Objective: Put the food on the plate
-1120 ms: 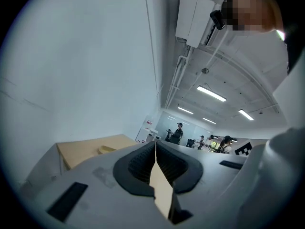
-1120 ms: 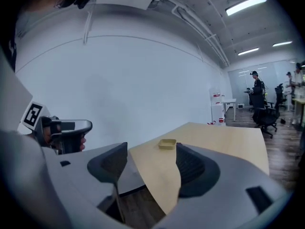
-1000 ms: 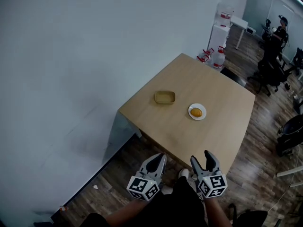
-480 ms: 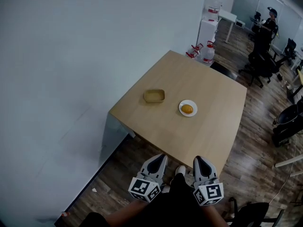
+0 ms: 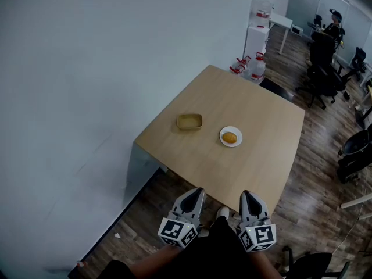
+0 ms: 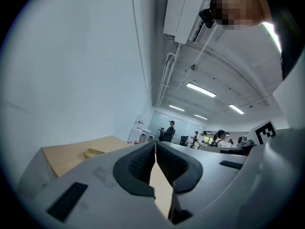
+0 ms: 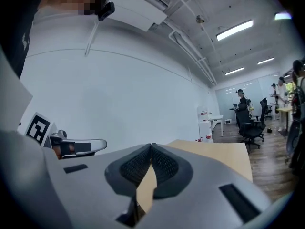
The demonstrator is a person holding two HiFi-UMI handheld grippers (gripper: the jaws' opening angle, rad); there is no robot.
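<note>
An orange-yellow piece of food (image 5: 230,136) lies on a small white plate (image 5: 223,139) near the middle of the wooden table (image 5: 261,132). To the plate's left stands a shallow tan tray (image 5: 189,121), also visible in the left gripper view as the tan tray (image 6: 94,152). Both grippers are held low in front of the person, short of the table's near edge. The left gripper (image 5: 197,192) is shut with nothing in it, its tips meeting in the left gripper view (image 6: 155,142). The right gripper (image 5: 246,194) is shut and empty too (image 7: 151,145).
A white wall runs along the table's left side. Water bottles (image 5: 254,67) and a white dispenser (image 5: 259,25) stand beyond the far corner. Office chairs (image 5: 325,63) and people are at the far right. Dark wooden floor (image 5: 145,208) surrounds the table.
The right gripper's jaws have closed from wide open a second ago. The view has shifted slightly, and both grippers sit a little lower in it.
</note>
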